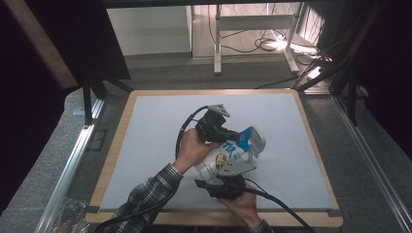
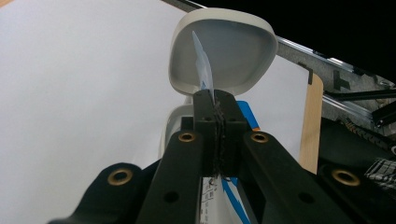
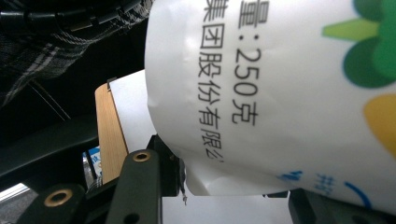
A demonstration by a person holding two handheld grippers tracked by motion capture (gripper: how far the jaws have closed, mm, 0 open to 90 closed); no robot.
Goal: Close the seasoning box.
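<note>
A white container (image 1: 228, 156) with blue and green print is held tilted over the white mat, its white flip lid (image 1: 257, 140) hanging open at the far right end. My left gripper (image 1: 236, 135) comes in from the upper left. It is shut on a thin film flap (image 2: 204, 70) at the container's mouth, in front of the open lid (image 2: 224, 44). My right gripper (image 1: 227, 175) reaches in from below with its jaws on either side of the container's printed body (image 3: 280, 88). That right gripper (image 3: 233, 179) is shut on it.
The white mat (image 1: 155, 145) lies on a wooden board (image 1: 111, 160) with a metal frame rail (image 1: 73, 160) along the left side. Beyond the far edge are white desk legs (image 1: 217, 43) and floor cables (image 1: 272, 44). Dark curtains flank both sides.
</note>
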